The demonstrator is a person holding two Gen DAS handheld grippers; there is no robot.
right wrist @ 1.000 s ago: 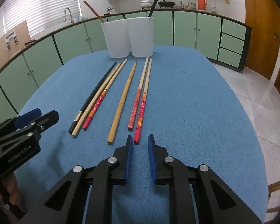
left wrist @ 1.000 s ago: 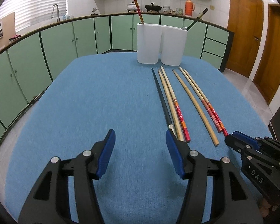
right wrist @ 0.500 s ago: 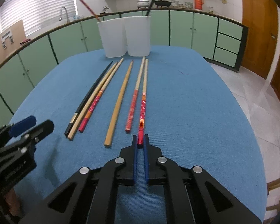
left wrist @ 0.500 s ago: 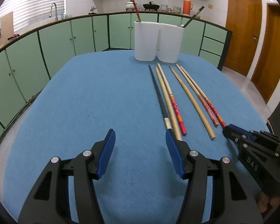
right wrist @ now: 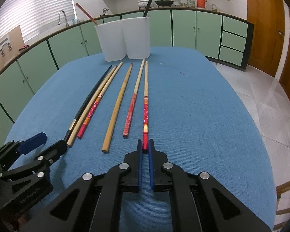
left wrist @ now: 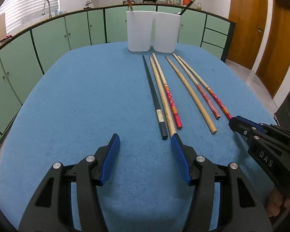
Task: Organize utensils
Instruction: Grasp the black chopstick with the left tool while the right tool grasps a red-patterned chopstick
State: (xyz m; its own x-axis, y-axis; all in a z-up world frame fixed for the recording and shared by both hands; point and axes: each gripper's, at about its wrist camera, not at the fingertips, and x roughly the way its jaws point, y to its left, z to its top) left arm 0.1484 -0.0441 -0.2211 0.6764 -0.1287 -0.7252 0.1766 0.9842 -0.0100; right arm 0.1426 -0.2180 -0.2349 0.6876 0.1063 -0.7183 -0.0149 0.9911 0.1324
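Six chopsticks (right wrist: pixel 118 104) lie mid-desk (right wrist: pixel 203 116), your right gripper (right wrist: pixel 145 147), marked "DAS", clamped on the rightmost red-ended one (right wrist: pixel 145 116), your left gripper (left wrist: pixel 145 145) apart over bare blue cloth.

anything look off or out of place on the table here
Nothing spilled or damaged. Six loose chopsticks lie on the blue cloth in mismatched styles, and the holder contains only two.
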